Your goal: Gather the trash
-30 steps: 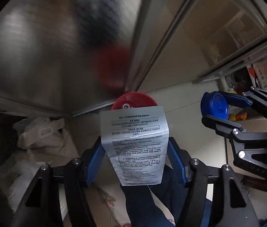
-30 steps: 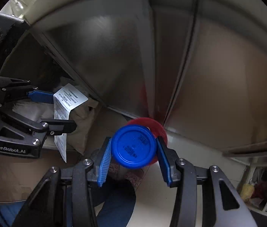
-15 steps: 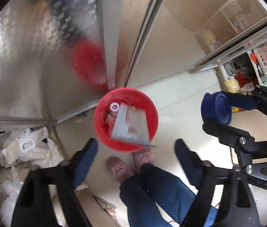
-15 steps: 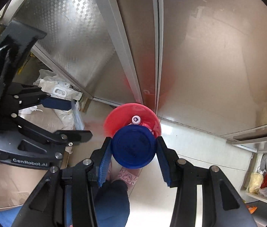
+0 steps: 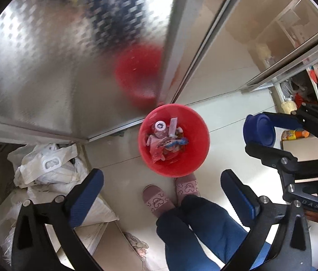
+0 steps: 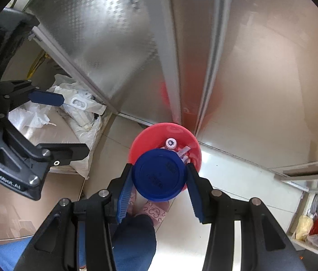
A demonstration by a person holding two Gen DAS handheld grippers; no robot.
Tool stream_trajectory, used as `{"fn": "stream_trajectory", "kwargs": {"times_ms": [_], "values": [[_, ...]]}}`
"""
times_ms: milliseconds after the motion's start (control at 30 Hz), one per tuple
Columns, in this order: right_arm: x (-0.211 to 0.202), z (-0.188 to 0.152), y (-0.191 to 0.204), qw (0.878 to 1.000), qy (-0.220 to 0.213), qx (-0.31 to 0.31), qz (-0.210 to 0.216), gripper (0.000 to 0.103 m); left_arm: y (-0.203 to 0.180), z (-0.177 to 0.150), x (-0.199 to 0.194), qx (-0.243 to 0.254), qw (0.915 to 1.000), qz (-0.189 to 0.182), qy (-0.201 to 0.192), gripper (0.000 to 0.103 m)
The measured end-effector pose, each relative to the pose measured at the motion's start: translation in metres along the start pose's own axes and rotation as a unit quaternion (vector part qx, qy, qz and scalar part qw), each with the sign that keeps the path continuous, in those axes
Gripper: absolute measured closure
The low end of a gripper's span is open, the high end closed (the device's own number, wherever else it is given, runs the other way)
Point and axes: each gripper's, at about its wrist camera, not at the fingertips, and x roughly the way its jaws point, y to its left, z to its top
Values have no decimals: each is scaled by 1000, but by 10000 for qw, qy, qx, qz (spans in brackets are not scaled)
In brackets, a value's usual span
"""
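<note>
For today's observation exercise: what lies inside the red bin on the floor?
Inside the red bin: a small white-capped bottle, a flat white packet and crumpled wrappers. Whatever lies beneath them is covered.

pale glossy tiled floor (image 5: pixel 118 158) bears a round red plastic bin (image 5: pixel 195 158) holding scraps, two pink slippers (image 5: pixel 156 199), and crumpled white plastic bags (image 5: pixel 52 171).

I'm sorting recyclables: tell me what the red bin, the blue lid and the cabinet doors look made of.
Red bin: probably moulded plastic, an even, slightly glossy red with a thin wall.
Blue lid: likely plastic, matte, with raised moulded lettering on its face; the right gripper is clamped on it.
Cabinet doors: apparently stainless steel with an embossed checker texture, mirroring the bin as a red blur.
</note>
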Motion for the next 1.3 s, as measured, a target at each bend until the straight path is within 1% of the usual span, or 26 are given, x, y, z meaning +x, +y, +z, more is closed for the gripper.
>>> {"fn": "stream_trajectory", "kwargs": {"times_ms": [200, 233, 267, 300, 333, 400, 600, 667, 733, 867, 933, 1033, 1167, 1233, 1300], "values": [[10, 5, 14, 9996, 21, -264, -69, 60, 16, -9, -2, -216, 9997, 84, 3, 0], [11, 6, 15, 9995, 28, -312, -90, 54, 18, -10, -2, -248, 9996, 116, 6, 0], [11, 6, 16, 9993, 6, -349, -134, 44, 20, -12, -3, -276, 9995, 130, 12, 0], [10, 6, 17, 9992, -71, -362, -160, 20, 22, -14, -3, -312, 9995, 93, 11, 0], [9, 6, 17, 9990, -139, -371, -230, 9, 24, -16, -4, -332, 9994, 102, 8, 0], [7, 5, 14, 9989, -169, -343, -266, 2, 25, -19, -7, -328, 9994, 149, -5, 0], [-5, 2, 9, 9988, -192, -122, -424, 1, 22, -27, -27, -239, 9996, 180, -8, 0], [-17, 3, 10, 9986, -180, -27, -506, 1, 21, -28, -44, -251, 9994, 240, -9, 0], [-36, 6, 14, 9983, -214, 66, -543, 1, 17, -26, -73, -251, 9993, 251, -140, 0], [-97, 12, 17, 9970, -425, 354, -548, 1, 7, -22, -147, -286, 9977, 205, -574, 0], [-132, 16, 19, 9953, -558, 527, -595, 1, -1, -20, -181, -239, 9967, 201, -755, 0], [-181, 22, 23, 9928, -695, 748, -622, 1, -13, -14, -230, -126, 9946, 95, -1028, 0], [-246, 29, 33, 9876, -1005, 806, -894, 1, -29, -4, -286, 48, 9898, 142, -1420, 0], [-275, 32, 35, 9853, -1140, 903, -902, 1, -31, 0, -309, 30, 9873, 85, -1584, 0], [-297, 35, 36, 9828, -1256, 944, -971, 1, -31, 5, -328, 17, 9852, -56, -1713, 0]]}}
